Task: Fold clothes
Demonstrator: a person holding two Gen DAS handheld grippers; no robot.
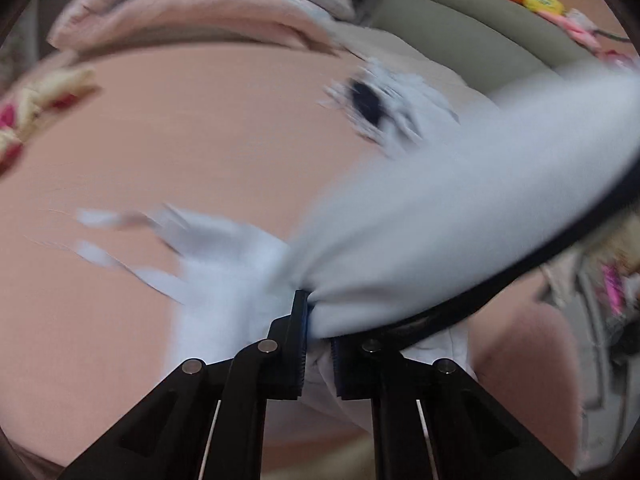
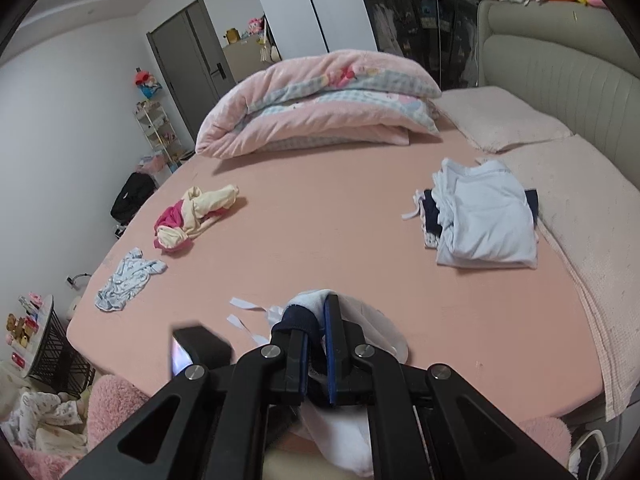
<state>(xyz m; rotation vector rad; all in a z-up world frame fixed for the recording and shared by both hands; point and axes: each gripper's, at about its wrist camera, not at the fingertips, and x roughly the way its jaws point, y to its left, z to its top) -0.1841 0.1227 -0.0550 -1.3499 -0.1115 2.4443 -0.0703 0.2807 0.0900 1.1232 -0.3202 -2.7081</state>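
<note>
Now we hold one white garment (image 1: 440,216) between both hands, low over the near edge of the pink bed (image 2: 320,216). Our left gripper (image 1: 318,344) is clenched on a bunched edge of the white cloth, which sweeps away from it in a blurred band with a dark trim along its border. Our right gripper (image 2: 316,344) is pinched tight on a navy-trimmed edge of the same garment, with white fabric spilling below and beside its fingers. Two loose white ties (image 2: 244,312) lie on the sheet just beside that grip. Toward the headboard side of the bed sits a stack of folded clothes (image 2: 484,216), white and navy. On the bed's opposite side two crumpled pieces wait: a cream-and-pink one (image 2: 196,216) and a pale blue patterned one (image 2: 128,280). A folded pink quilt (image 2: 320,108) rests at the far end of the bed. We judge the step to be laying this garment down on the sheet so it can be spread. The next move calls for keeping both edges taut and level, so the cloth lands flat, clear of the ties and short of the folded stack.
</note>
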